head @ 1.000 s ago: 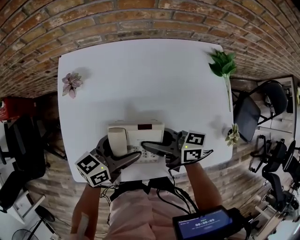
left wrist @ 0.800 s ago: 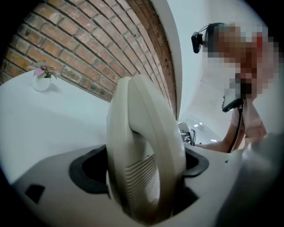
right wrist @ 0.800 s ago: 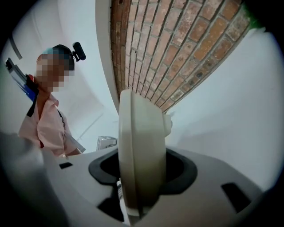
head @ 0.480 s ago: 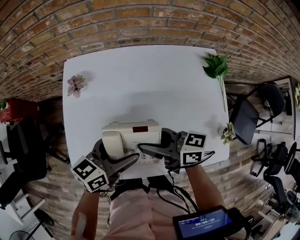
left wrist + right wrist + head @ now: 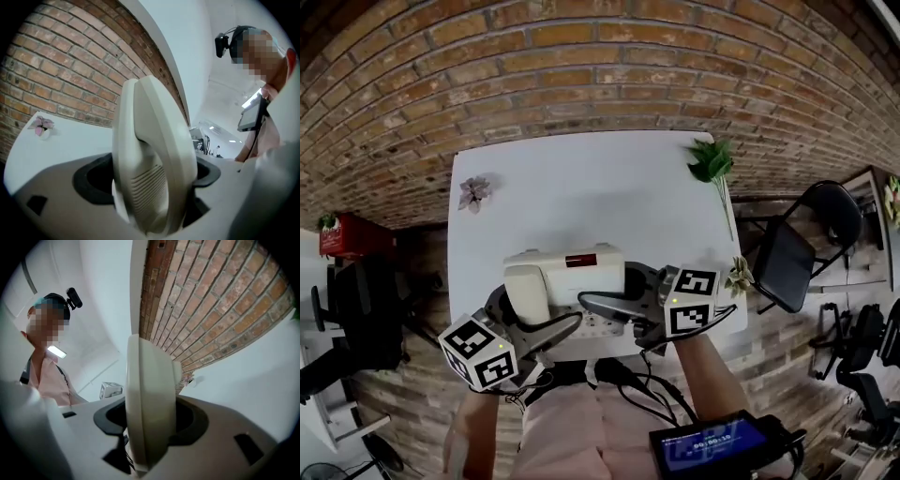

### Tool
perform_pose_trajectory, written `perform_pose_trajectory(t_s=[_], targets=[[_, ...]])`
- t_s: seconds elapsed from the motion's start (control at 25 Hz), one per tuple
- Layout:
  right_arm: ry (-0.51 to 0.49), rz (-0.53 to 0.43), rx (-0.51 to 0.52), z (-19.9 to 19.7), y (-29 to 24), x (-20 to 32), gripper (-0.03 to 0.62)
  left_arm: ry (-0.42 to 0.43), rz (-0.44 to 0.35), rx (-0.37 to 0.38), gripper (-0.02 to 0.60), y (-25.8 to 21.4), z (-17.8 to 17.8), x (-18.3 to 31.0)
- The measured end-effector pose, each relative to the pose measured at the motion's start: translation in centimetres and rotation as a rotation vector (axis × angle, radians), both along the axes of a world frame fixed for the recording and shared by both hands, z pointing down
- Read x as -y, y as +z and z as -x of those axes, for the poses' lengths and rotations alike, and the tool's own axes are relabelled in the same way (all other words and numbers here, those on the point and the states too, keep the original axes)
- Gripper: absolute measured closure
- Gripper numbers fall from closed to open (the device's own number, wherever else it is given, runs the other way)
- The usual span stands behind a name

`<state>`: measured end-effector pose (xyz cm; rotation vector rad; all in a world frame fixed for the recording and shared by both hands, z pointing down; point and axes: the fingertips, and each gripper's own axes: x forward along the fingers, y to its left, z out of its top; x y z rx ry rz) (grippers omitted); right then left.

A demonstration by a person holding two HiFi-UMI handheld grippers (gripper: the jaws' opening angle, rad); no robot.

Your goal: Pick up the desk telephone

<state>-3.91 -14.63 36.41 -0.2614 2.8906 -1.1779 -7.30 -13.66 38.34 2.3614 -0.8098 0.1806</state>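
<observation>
A cream desk telephone [image 5: 572, 278] with its handset on the left hangs above the white table [image 5: 581, 187], held from both sides. My left gripper [image 5: 536, 317] is shut on the handset end. My right gripper [image 5: 614, 289] is shut on the phone's right edge. In the left gripper view the telephone's handset [image 5: 152, 154] fills the gap between the jaws of the left gripper [image 5: 150, 187]. In the right gripper view the telephone's thin edge [image 5: 145, 399] stands upright in the right gripper [image 5: 150, 427]. Each pair of jaws is pressed against the casing.
A pink flower [image 5: 473, 193] lies at the table's far left, a green sprig [image 5: 710, 161] at the far right and a small plant [image 5: 737, 275] at the right edge. A black chair [image 5: 797, 244] stands to the right. A brick wall rises behind the table.
Both grippers have risen together with the telephone, which is now clear of the table. The table looks smaller and farther below in the head view.
</observation>
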Motion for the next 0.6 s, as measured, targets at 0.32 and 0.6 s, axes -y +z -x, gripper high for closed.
perform_pose_trajectory(t_s=[0.32,0.6], targets=[[-0.004,-0.034,0.053,-1.8,-5.1,-1.5,0.375,-0.012,-0.047,0.022,0.115,-5.4,-1.7,-1.5],[-0.007,-0.059,0.032,-2.9,-7.5,-3.2,0.374,-0.018,-0.049,0.015,0.115,-7.5,-2.9,-3.3]])
